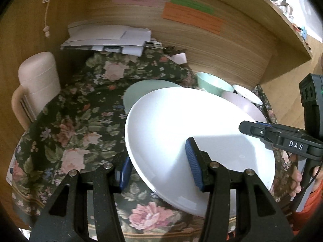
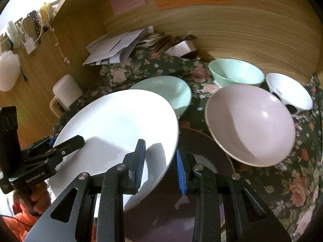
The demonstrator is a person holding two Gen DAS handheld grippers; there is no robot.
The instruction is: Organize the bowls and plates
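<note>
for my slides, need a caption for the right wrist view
Both grippers straddle the tilted white plate's rim above a dark plate.

- Left gripper point(image 1: 159, 168): speckled black arms, round silver screws, ribbed blue pads point(image 1: 193, 162).
- Right gripper point(image 2: 160, 166): same build; white "DAS" lettering on its side.
- Orange sleeve point(image 2: 14, 227).

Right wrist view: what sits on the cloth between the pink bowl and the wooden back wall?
The mint green bowl stands there, just behind the pink bowl, with a white bowl beside it. The right wrist view shows this.
</note>
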